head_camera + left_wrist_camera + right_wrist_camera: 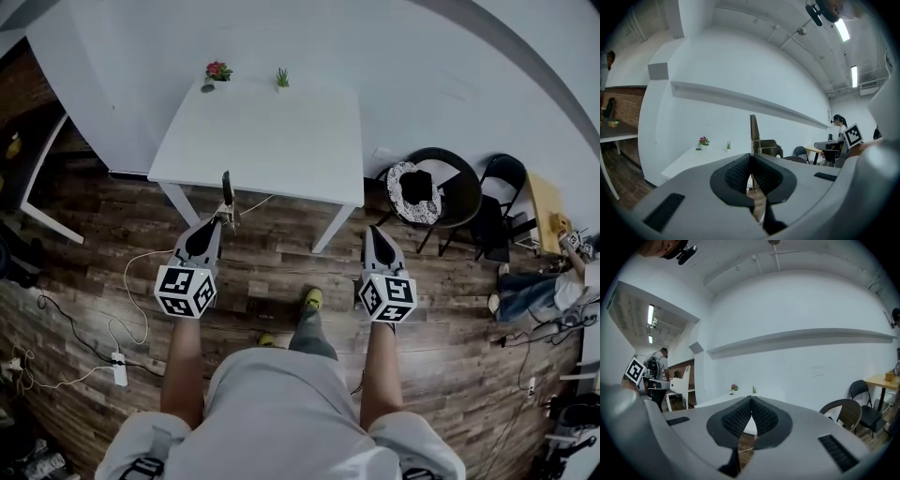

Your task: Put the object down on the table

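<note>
My left gripper (pixel 225 218) is shut on a slim dark tool (pixel 227 190) that sticks out forward past the jaws, over the floor just short of the white table (pixel 272 141). In the left gripper view the tool (pixel 753 131) rises straight up from the closed pads (pixel 740 173), a metal clasp showing on its side. My right gripper (pixel 378 232) is level with the left, to the right of it, shut with nothing between its fingers (pixel 740 418). The table (pixel 726 399) lies ahead in both gripper views.
A pink flower pot (pixel 217 71) and a small green plant (pixel 281 79) stand at the table's far edge. A round chair (pixel 436 187) and a black folding chair (pixel 502 187) are to the right. Cables and a power strip (pixel 119 367) lie on the wooden floor at left.
</note>
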Tool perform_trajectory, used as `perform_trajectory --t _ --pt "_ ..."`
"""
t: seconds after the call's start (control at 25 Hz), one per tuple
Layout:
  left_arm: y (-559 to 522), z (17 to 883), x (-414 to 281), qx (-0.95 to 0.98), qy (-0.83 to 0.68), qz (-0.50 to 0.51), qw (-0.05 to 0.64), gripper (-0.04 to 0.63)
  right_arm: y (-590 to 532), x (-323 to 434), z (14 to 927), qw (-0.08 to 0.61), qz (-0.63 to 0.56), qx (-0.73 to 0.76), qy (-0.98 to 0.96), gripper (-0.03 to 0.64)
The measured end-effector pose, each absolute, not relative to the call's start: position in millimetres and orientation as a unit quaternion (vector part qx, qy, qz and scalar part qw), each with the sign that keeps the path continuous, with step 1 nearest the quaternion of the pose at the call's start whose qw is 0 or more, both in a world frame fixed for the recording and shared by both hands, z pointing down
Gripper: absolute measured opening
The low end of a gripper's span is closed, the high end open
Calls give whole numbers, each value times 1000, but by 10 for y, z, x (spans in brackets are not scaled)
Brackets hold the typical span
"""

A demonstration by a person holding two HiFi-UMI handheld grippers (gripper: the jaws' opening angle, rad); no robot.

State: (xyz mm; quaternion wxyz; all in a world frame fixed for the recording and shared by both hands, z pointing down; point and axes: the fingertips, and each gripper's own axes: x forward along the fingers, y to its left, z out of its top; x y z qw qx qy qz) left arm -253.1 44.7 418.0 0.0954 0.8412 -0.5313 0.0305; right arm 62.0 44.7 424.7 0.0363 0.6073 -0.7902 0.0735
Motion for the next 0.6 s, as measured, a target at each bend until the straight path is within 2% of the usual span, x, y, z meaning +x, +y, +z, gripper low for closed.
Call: perform_trajectory --t 0.6 --pt "-740 4354 -2119 835 -538 64 92 23 -864 980 4512 22 92 594 -799 8"
